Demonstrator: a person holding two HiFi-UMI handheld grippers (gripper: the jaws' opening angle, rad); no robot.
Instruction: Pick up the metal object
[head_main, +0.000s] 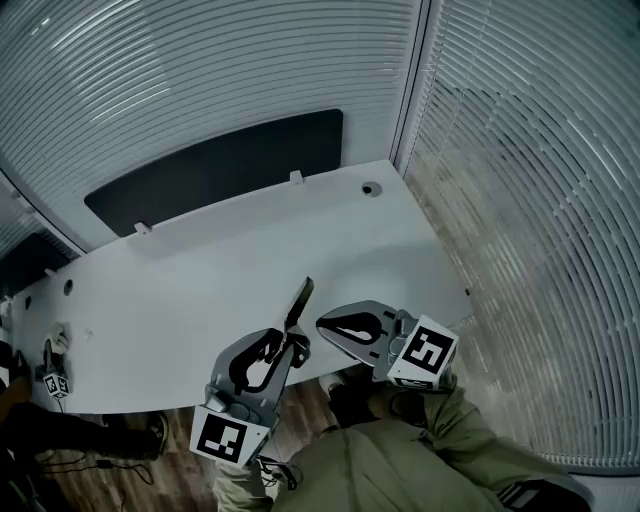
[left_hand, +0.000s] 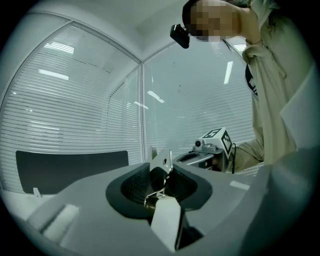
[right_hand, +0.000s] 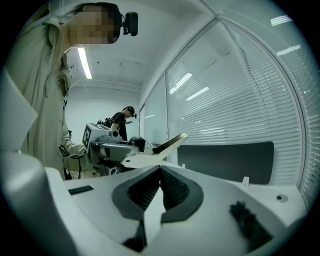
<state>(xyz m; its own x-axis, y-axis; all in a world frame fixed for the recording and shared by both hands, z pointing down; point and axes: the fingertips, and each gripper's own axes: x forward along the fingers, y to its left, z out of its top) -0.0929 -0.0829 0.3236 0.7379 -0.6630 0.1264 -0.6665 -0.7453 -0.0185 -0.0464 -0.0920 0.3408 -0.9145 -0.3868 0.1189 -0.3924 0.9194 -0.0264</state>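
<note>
Desk (head_main: 200, 290): white top that fills the middle of the head view, with both grippers over its near edge.

Grippers: the left gripper (head_main: 290, 347) has its jaws clamped on the metal object (head_main: 301, 297), a flat, angled strip. The left gripper view shows the pads pressing on it from both sides, one end projecting forward past the tips and the other running back toward the camera. The right gripper (head_main: 324, 322) has its jaws together with nothing between them. Its tips point toward the left gripper and sit just beside it.

Key relation: the strip's long axis follows the left gripper's own jaw line, out of the tips and away from the person toward the desk's far edge. The free end appears clear of the desk top, though the head view alone cannot rule out contact. The right gripper lies to the right of the strip, near it but apart.

Judgement: the grasp is made. Any remaining move is a straight lift by the left arm, and the right gripper is not needed.
</note>
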